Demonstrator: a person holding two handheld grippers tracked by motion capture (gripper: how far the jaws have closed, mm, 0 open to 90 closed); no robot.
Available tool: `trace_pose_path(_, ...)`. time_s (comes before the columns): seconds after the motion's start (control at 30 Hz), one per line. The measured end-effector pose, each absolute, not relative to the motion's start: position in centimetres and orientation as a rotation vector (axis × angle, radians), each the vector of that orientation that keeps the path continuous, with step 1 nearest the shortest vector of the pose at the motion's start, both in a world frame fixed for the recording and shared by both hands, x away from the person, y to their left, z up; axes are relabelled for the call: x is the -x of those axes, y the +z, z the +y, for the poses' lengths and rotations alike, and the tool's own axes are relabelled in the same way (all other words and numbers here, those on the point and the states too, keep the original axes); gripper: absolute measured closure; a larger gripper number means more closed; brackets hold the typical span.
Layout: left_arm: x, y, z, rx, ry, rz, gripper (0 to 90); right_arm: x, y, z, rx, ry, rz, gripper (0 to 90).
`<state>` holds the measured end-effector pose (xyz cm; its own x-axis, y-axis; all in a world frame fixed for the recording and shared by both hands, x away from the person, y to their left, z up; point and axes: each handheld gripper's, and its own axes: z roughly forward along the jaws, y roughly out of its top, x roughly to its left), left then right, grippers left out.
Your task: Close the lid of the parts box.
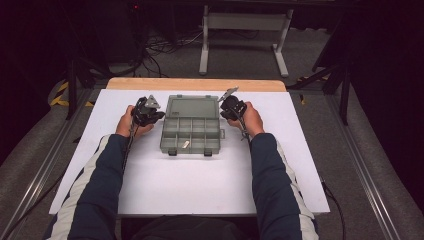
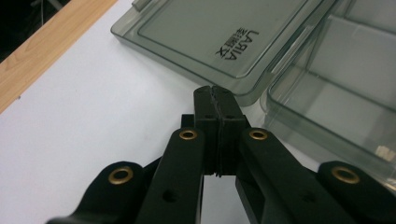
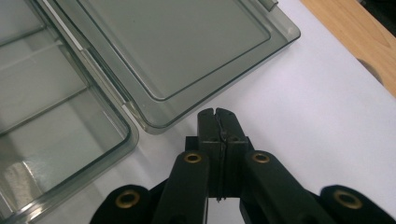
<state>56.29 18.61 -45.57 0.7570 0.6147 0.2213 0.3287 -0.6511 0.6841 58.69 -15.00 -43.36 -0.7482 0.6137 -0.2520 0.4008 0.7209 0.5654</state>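
White table (image 1: 200, 180) with wood edge (image 1: 195, 84); grey carpet (image 1: 240, 55), cables (image 1: 160, 47), white frame (image 1: 245, 22) behind; dim surroundings.

From my remote station, the small pale item (image 1: 185, 144) in the organizer box (image 1: 192, 134) is too small to identify. In the left gripper view, the open lid (image 2: 219, 39) runs off at twelve o'clock; in the right gripper view, the compartments (image 3: 51, 126) are cropped at nine o'clock.

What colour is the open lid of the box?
Smoky translucent grey lid; right gripper view.
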Motion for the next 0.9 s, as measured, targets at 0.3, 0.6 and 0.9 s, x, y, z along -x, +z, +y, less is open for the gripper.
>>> trace_pose_path(0.3,-56.8,-46.6,18.1,-2.342,0.586,0.705,89.9,-59.2,-44.3,-14.5,-0.730,0.647,2.518,90.0)
trace_pose_path(0.6,-57.2,-46.9,18.1,-2.312,0.601,0.716,89.5,-59.7,-44.7,-14.6,-0.697,0.695,2.474,90.0)
trace_pose_path(0.9,-57.9,-47.1,17.9,-2.279,0.620,0.735,88.6,-60.3,-44.9,-14.2,-0.719,0.708,2.438,90.0)
